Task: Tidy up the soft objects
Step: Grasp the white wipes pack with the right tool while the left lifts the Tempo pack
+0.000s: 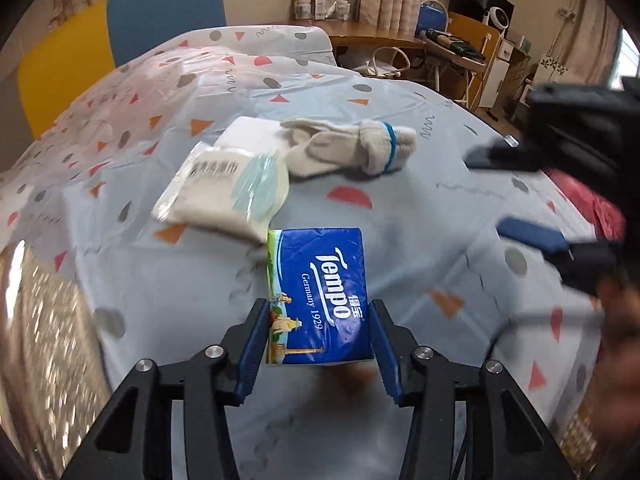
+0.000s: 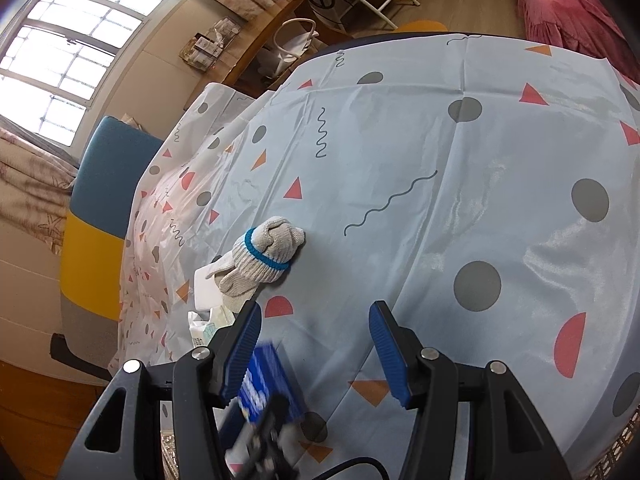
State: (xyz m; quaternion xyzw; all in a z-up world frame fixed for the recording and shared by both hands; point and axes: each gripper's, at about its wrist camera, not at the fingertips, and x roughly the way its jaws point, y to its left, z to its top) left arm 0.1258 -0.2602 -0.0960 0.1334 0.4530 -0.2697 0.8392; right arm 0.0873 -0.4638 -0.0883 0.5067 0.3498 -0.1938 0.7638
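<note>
Left hand-held gripper (image 1: 318,340): lying nearest the lens, blue pads (image 1: 252,344) bracketing a blue Tempo tissue pack (image 1: 320,296), touching both its sides, gripping it; pack sitting on the counter (image 1: 400,208) under a pale cloth printed with triangles and dots.
Wrapped white packet (image 1: 224,188): lying just beyond the pack, tilted, overlapping a white folded item (image 1: 248,132).
Knit gloves (image 1: 360,148) with blue cuff band: resting bundled beside the packet, touching it.
Right hand-held gripper (image 2: 316,344): hovering over bare cloth, jaws standing moderately apart, holding nothing; gloves (image 2: 260,258) lying ahead to its left.
</note>
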